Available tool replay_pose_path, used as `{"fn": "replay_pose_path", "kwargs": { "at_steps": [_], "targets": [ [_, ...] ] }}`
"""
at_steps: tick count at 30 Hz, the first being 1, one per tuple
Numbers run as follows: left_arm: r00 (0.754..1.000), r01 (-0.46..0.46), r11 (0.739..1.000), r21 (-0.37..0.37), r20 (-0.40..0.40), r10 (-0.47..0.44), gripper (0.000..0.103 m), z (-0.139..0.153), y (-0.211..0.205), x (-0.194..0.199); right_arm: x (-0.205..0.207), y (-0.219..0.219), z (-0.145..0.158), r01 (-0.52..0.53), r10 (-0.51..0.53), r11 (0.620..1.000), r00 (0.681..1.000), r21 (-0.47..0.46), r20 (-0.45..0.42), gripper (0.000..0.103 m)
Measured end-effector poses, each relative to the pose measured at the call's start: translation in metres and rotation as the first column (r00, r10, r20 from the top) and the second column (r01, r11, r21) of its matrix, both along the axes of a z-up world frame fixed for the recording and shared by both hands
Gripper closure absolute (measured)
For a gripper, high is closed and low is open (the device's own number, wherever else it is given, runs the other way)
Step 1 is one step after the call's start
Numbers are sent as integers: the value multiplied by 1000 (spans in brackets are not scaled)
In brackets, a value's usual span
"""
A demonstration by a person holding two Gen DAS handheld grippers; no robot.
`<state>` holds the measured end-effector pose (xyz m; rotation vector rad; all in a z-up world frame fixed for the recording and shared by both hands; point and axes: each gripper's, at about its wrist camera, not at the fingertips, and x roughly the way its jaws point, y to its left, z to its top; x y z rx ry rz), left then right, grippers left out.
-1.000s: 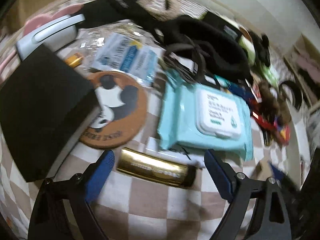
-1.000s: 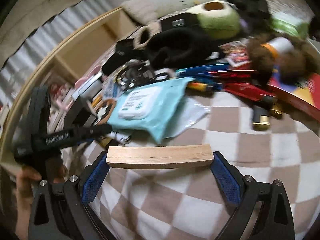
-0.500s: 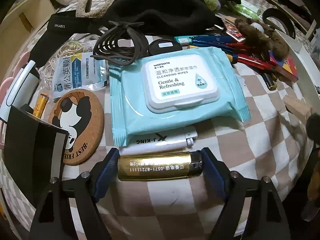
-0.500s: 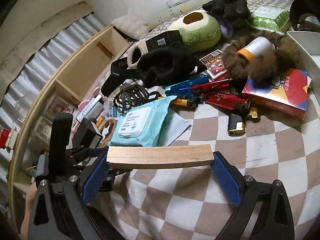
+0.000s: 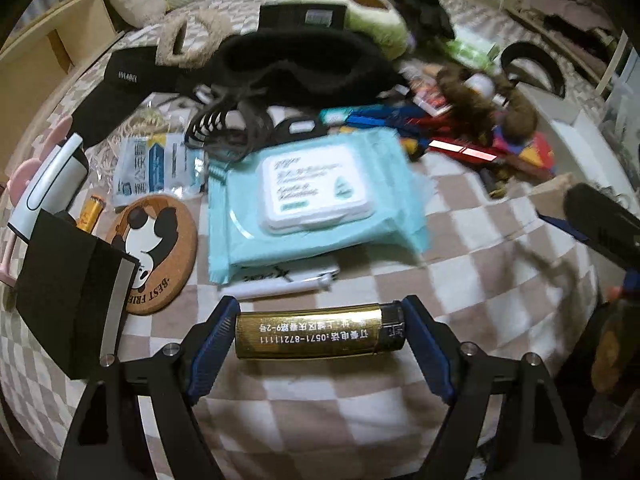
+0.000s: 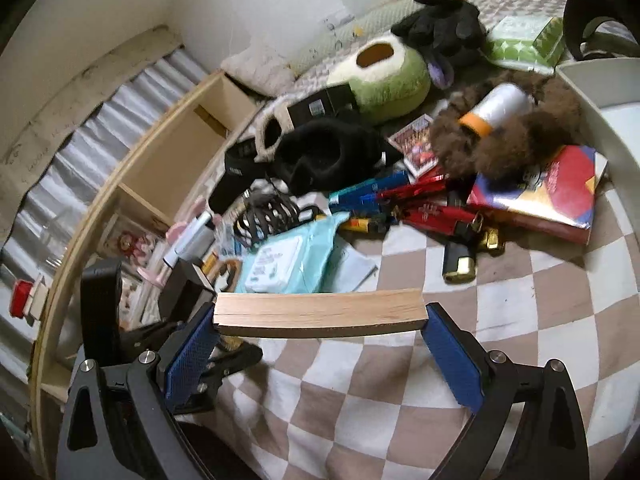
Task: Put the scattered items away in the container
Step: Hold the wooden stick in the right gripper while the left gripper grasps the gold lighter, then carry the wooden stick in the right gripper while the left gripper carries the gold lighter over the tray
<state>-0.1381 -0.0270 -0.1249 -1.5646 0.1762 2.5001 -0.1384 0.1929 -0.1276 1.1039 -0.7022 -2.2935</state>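
While the right gripper (image 6: pixel 320 316) pinches a wooden block (image 6: pixel 318 313) endwise, the left gripper (image 5: pixel 320 332) clamps a gold lighter (image 5: pixel 318 334) crosswise, just below the wipes pack (image 5: pixel 316 196), the white container (image 5: pixel 580 136) lying far right.

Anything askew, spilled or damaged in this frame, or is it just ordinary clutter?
Nothing looks spilled or broken. The checkered blanket is simply strewn with untidied items. One oddity: the wet wipes pack lies on top of a white lighter, half burying it. The left gripper grips a gold lighter; the right gripper grips a wooden block.
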Motion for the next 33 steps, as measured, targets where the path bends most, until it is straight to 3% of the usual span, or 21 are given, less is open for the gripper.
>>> {"fn": "replay_pose_path", "kwargs": {
  "at_steps": [10,21,27,33],
  "targets": [
    [992,-12,993,116,-124,26,21,48,17,7,11,28,40,30,-38,997,994,-76,-105,4],
    [973,101,977,188,-226,-57,21,91,72,14,31,110,81,199,-196,980,967,2,-162,4],
    [952,197,943,267,-281,-119,21,110,117,18,48,170,90,297,-289,954,944,28,-158,4],
    [928,307,904,298,-306,-214,21,118,172,22,67,223,88,391,-380,918,914,62,-140,4]
  ]
}}
